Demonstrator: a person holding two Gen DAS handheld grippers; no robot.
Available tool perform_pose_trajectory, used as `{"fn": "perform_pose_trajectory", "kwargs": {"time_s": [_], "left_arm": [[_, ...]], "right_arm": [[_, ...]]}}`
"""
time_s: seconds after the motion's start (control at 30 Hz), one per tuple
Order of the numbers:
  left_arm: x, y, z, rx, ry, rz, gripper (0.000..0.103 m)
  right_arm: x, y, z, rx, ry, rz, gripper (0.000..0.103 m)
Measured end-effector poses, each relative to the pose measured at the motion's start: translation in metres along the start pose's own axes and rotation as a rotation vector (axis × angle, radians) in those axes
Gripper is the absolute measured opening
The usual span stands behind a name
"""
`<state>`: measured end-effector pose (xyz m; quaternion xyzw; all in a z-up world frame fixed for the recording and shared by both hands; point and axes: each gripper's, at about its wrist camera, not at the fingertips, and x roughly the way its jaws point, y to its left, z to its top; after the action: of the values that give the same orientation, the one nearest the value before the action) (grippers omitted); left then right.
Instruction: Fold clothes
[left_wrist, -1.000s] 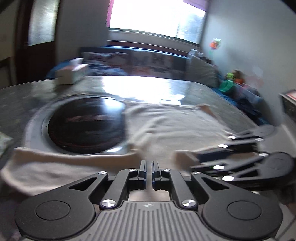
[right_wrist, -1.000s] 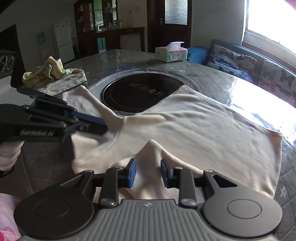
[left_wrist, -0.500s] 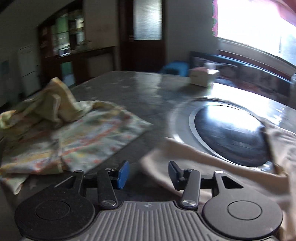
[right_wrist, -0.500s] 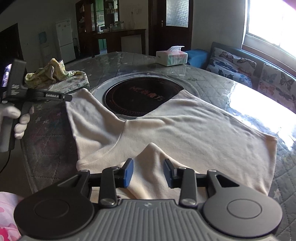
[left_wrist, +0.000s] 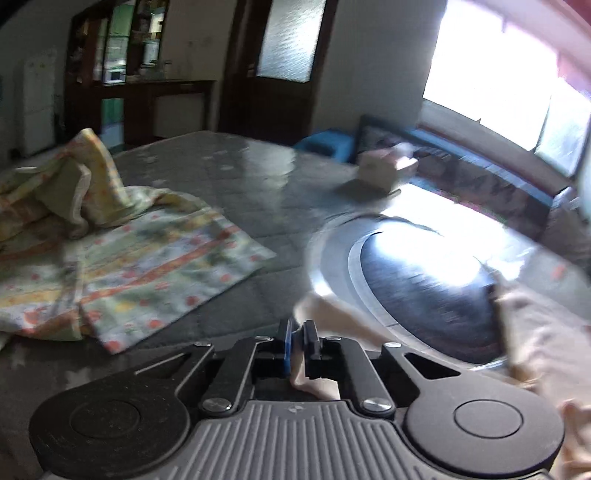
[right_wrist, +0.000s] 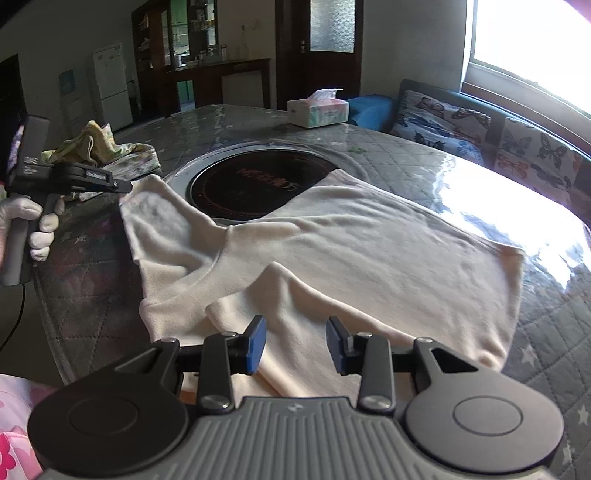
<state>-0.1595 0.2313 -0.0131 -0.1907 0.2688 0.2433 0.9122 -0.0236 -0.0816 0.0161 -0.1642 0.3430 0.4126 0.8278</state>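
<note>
A cream T-shirt (right_wrist: 351, 251) lies spread on the quilted grey table, one sleeve folded over its near part. My left gripper (left_wrist: 298, 332) is shut on the tip of the shirt's left sleeve (left_wrist: 328, 314); it also shows in the right wrist view (right_wrist: 125, 186) at that sleeve end. My right gripper (right_wrist: 295, 341) is open and empty, just above the folded near sleeve (right_wrist: 280, 295).
A round black hotplate (right_wrist: 255, 184) with a metal ring is set in the table (right_wrist: 406, 155), partly under the shirt. A crumpled floral cloth (left_wrist: 110, 258) lies at the left. A tissue box (right_wrist: 317, 109) stands at the far side. A sofa (right_wrist: 480, 129) is beyond.
My left gripper swung left to the sleeve end, opened, then shut on the sleeve tip. My right gripper has stayed open over the folded sleeve.
</note>
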Motion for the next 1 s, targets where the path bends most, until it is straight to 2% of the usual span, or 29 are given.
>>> {"fn": "perform_pose_trajectory", "kwargs": {"time_s": [0.13, 0.4, 0.5, 0.6, 0.8, 1.0], "left_arm": [[-0.02, -0.03, 0.008, 0.027, -0.018, -0.166, 0.005], [-0.058, -0.133, 0.021, 0.142, -0.02, -0.555, 0.005], [-0.062, -0.173, 0.015, 0.186, 0.014, -0.682, 0.005], [-0.06, -0.21, 0.005, 0.22, 0.066, -0.776, 0.005], [-0.048, -0.261, -0.025, 0.266, 0.157, -0.858, 0.005], [-0.024, -0.28, -0.054, 0.303, 0.254, -0.879, 0.006]], "right_arm": [[-0.009, -0.008, -0.005, 0.026, -0.014, -0.024, 0.036], [-0.027, -0.026, -0.016, 0.085, -0.044, -0.061, 0.036], [-0.035, -0.033, -0.02, 0.112, -0.056, -0.072, 0.036], [-0.042, -0.038, -0.025, 0.131, -0.061, -0.086, 0.036], [-0.052, -0.048, -0.037, 0.169, -0.056, -0.115, 0.036], [-0.056, -0.057, -0.05, 0.211, -0.028, -0.142, 0.036]]}}
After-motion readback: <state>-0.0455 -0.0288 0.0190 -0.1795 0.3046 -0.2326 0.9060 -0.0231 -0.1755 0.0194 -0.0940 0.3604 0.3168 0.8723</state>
